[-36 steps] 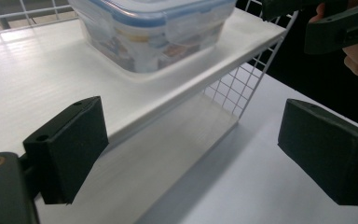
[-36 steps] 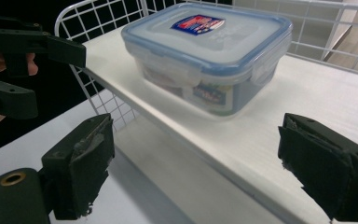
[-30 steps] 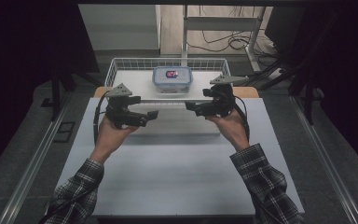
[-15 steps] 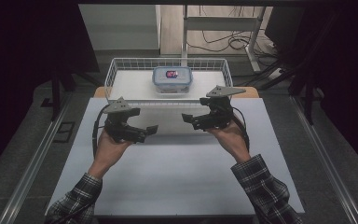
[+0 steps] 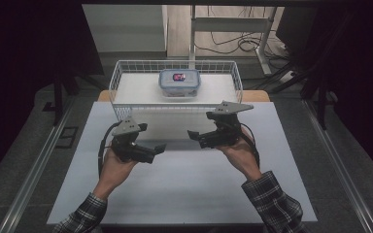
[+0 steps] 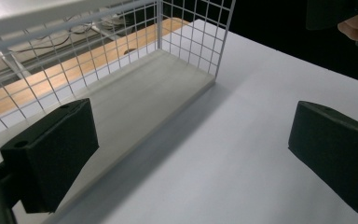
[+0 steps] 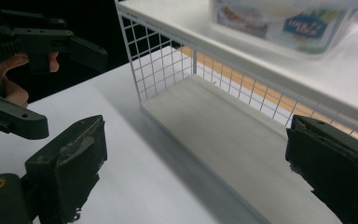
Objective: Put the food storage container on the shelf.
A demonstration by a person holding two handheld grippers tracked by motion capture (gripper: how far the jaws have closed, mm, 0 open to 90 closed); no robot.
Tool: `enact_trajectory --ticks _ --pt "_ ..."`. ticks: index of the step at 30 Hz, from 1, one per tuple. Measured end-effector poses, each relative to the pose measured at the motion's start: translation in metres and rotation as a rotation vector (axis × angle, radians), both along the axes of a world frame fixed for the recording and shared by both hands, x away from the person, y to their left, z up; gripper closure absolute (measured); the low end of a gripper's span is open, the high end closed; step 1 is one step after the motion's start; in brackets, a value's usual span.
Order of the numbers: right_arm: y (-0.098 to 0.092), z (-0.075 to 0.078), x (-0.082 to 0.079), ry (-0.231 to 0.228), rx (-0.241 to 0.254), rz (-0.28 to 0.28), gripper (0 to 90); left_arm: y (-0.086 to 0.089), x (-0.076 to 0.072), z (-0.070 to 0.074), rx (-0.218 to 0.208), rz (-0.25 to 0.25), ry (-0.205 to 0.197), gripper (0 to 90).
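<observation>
A white wire basket [image 5: 119, 82] stands at the back of the white table. In it rests a clear plastic container with a blue lid [image 5: 179, 81], also seen as the container [image 7: 284, 18] high in the right gripper view. My left gripper [image 5: 159, 147] hovers over the table in front of the basket, jaws wide apart and empty; its own view puts the left gripper [image 6: 191, 154] near the basket's corner [image 6: 214, 56]. My right gripper [image 5: 193, 135] hangs opposite it, open and empty. In its own view, the right gripper [image 7: 200, 172] faces the basket wire [image 7: 158, 56].
A pale board [image 5: 175, 130] lies along the basket's front foot. The white table top [image 5: 184, 189] spreads wide toward the person. Metal rails [image 5: 34, 165] run along both table sides. The other hand's gripper [image 7: 42, 46] shows at the upper left of the right gripper view.
Both grippers have drawn back from the basket toward the person, the left one farther. Both stay open and empty.
</observation>
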State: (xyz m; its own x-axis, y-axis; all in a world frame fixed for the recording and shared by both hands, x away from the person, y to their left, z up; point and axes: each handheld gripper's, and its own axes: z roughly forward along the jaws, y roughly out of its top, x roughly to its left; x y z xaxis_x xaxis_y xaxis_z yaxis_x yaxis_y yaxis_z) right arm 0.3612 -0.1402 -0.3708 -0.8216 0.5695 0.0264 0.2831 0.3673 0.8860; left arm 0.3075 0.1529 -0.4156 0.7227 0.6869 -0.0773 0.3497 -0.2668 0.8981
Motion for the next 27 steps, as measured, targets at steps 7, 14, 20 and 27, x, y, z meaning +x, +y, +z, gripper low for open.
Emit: enact_trajectory --ticks 7,14,20,27 --pt "0.002 -0.012 -0.010 -0.003 -0.014 0.010 4.1 -0.004 -0.011 -0.015 0.022 0.002 -0.006 0.4" --pt "0.001 -0.024 -0.018 0.003 -0.013 0.017 3.4 -0.003 -0.019 -0.031 0.014 0.001 -0.002 0.4" --pt "-0.003 -0.039 -0.023 0.018 -0.005 0.012 2.6 -0.003 -0.025 -0.042 0.007 -0.001 -0.003 0.4" --pt "-0.005 -0.055 -0.032 0.011 -0.043 -0.005 0.0 -0.004 -0.031 -0.058 0.013 -0.001 0.017 0.2"
